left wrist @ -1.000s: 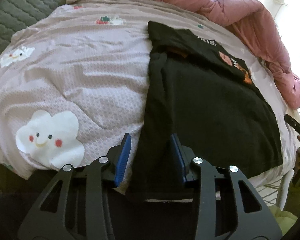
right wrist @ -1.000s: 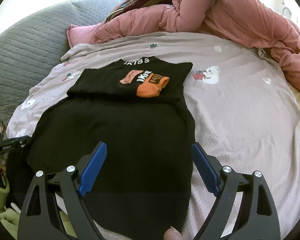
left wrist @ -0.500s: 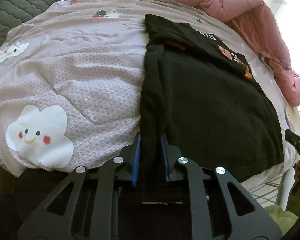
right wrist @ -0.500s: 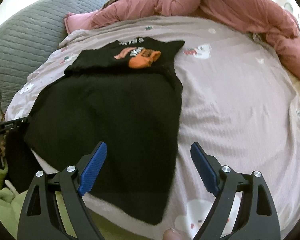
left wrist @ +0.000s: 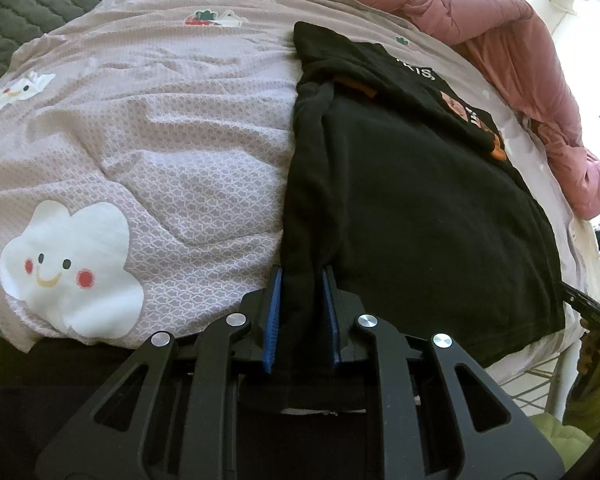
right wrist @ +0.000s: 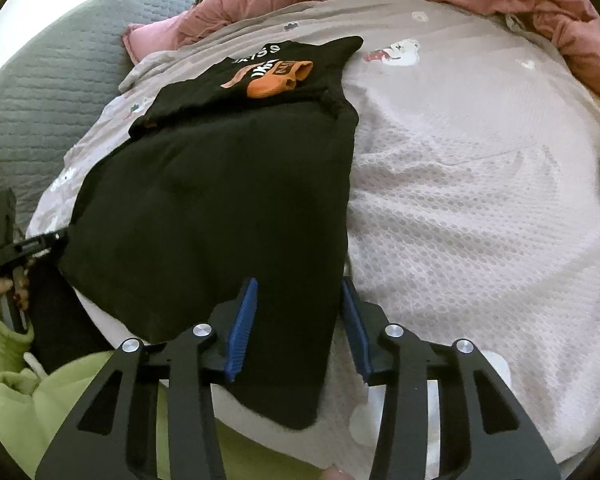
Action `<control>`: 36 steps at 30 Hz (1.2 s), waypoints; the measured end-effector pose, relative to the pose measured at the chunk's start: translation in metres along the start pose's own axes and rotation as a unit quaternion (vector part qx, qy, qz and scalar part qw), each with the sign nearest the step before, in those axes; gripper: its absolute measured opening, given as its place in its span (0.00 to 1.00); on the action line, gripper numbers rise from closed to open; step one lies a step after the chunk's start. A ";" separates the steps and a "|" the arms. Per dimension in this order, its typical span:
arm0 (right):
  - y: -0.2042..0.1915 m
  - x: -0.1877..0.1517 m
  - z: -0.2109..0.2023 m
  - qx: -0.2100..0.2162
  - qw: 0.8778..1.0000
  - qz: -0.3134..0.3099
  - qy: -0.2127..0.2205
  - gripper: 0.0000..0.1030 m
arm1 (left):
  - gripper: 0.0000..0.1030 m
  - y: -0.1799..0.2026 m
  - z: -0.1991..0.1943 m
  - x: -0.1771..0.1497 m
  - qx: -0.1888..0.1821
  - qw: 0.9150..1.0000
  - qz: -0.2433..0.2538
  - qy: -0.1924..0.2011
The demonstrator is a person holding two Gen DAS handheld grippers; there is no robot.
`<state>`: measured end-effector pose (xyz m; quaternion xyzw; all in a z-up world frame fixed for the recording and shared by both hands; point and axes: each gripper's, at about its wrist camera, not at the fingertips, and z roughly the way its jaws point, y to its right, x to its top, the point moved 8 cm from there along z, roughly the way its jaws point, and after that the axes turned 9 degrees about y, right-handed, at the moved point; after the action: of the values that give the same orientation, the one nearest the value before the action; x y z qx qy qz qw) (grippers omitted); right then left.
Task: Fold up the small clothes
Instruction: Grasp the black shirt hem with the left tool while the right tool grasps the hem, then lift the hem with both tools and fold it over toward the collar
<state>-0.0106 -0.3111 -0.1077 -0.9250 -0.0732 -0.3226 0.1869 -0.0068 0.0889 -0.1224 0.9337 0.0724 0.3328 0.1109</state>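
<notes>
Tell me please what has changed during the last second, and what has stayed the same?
The left gripper closed on the near left edge of the black garment. The right gripper came down over the near right corner; its jaws are closing, pads not yet pressing. The garment, the folded printed shirt and the bedspread stayed put.

Bright window glare, perhaps; fisheye-warped edges.

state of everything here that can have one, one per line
black t-shirt: flat on bed, top part folded down
left gripper: shut on the shirt's near left corner
right gripper: closing, shirt's right edge between its pads
pink duvet: bunched up
bedsheet: wrinkled
</notes>
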 end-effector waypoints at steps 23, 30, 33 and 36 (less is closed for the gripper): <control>-0.025 0.092 -0.036 0.039 0.988 -0.045 0.141 0.07 | 0.03 0.010 -0.044 0.085 -0.035 0.995 -0.027 0.095; -0.019 0.134 -0.033 0.034 0.982 -0.030 0.181 0.07 | 0.03 0.014 -0.032 0.128 -0.041 0.992 -0.047 0.110; -0.012 0.153 -0.027 0.030 0.981 -0.017 0.191 0.07 | 0.03 0.015 -0.026 0.146 -0.041 0.991 -0.052 0.116; -0.004 0.171 -0.018 0.023 0.980 -0.005 0.198 0.07 | 0.03 0.014 -0.016 0.164 -0.043 0.990 -0.064 0.119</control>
<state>0.1119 -0.3119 0.0136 -0.8379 -0.0469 -0.4985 0.2173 0.1095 0.1118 -0.0077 0.8750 0.1305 0.4368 0.1631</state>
